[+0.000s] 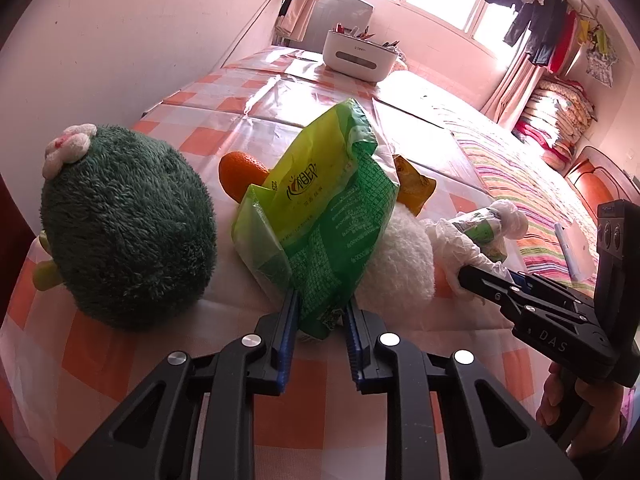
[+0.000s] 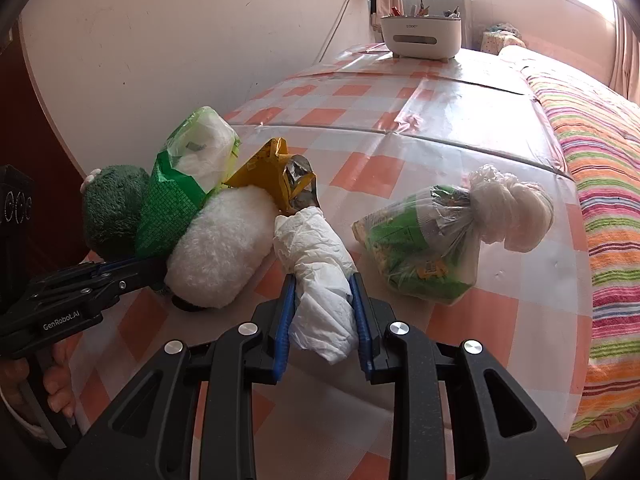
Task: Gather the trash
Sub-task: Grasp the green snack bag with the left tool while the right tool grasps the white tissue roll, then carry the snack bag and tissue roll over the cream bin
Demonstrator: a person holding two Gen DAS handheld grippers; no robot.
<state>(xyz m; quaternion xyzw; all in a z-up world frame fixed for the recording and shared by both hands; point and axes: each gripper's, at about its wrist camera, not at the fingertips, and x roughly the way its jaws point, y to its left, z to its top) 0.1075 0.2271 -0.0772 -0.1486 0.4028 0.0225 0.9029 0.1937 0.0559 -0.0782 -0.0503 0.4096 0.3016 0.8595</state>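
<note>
a: green, that's the tissue pack wrapper (image 1: 320, 216) clamped at its lower end between the blue pads of the left tongs (image 1: 320, 312). it stands tilted up over the orange-checked worktop (image 1: 224, 92), leaning on the white plush toy (image 1: 404, 252).

b: and the right tongs (image 2: 323, 300)?

a: narrowed on a crumpled white plastic glove (image 2: 320, 276), pads pressing both its sides. the glove's far end lies on the worktop just beside the white plush.

b: other trash?

a: a yellow snack wrapper (image 2: 280, 176), torn open with silver lining showing, sits behind the white plush, touching it. to the right, apart from the glove, a knotted clear bag of green packaging (image 2: 436, 244) rests on the worktop near the striped blanket (image 2: 600, 200).

b: what else is around?

a: a dark green plush ball (image 1: 128, 224) with a small white flower on top, left of the wrapper. an orange (image 1: 240, 176) peeks out behind the wrapper. far back, a white organiser box (image 1: 360, 56) holding pens stands at the worktop's end.
</note>
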